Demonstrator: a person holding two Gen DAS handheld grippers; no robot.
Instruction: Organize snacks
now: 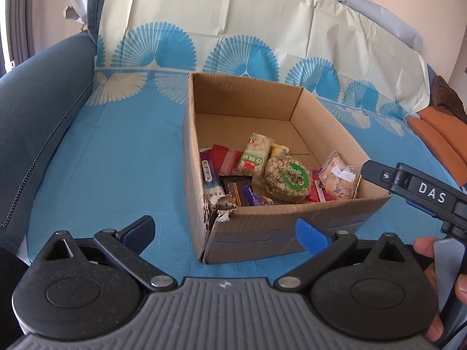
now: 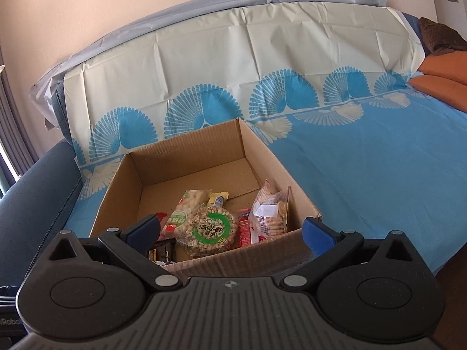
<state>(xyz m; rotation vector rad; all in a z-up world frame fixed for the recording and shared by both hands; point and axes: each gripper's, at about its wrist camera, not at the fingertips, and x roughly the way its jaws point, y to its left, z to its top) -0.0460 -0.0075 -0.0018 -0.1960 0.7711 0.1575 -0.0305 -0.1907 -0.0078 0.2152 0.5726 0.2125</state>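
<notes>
- Nearest the left wrist camera, the left gripper [image 1: 226,234] stands with its jaws spread wide and nothing between them, just short of the torn front corner of the cardboard box [image 1: 262,230].
- Nearest the right wrist camera, the right gripper [image 2: 230,232] also has its jaws released and apart, empty, poised over the near wall of the box; in the left view its black body reaches in from the right over the box's front right corner, with a person's fingers [image 1: 423,246] on the handle.
- Inside the box, the snacks lie bunched against the near wall: a round peanut cake with a green ring label [image 2: 211,229], a clear bag of biscuits [image 2: 270,214] to its right, a white and green bar [image 1: 255,154], red packets [image 1: 226,159] and a dark wrapped bar [image 1: 238,191].
- Beyond them, the far half of the box floor is bare cardboard.
- Under the box lies a blue patterned sheet [image 2: 364,175], draped up over a sofa back.
- At the far right sit orange cushions [image 2: 440,86].
</notes>
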